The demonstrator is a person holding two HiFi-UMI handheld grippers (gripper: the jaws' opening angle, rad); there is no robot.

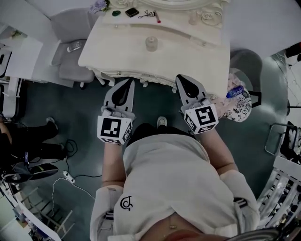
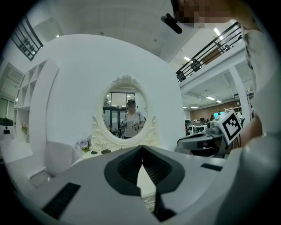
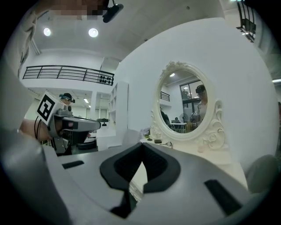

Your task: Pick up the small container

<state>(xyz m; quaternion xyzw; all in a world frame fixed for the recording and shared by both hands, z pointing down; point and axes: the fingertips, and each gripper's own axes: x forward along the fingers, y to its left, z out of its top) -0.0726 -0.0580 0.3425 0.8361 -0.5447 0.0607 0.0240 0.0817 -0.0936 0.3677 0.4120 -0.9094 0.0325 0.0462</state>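
Note:
The small container [image 1: 151, 43], a pale round jar with a lid, stands alone near the middle of the cream dressing table [image 1: 113, 42] in the head view. Both grippers hover side by side over the floor, just short of the table's front edge and pointing at it. My left gripper [image 1: 128, 81] [image 2: 142, 147] is shut, its tips meeting with nothing between them. My right gripper [image 1: 181, 76] [image 3: 141, 144] is likewise shut and holds nothing. The jar lies beyond the two, roughly between their lines. The oval mirror [image 2: 126, 104] [image 3: 186, 105] fills both gripper views.
Small dark items [image 1: 132, 12], a green one [image 1: 116, 13] and flowers [image 1: 99, 5] sit along the table's back. A grey chair [image 1: 75, 42] stands left of it. Right of it are a patterned round thing [image 1: 240, 106] and a blue bottle [image 1: 235, 92]. A power strip [image 1: 69, 177] lies on the floor.

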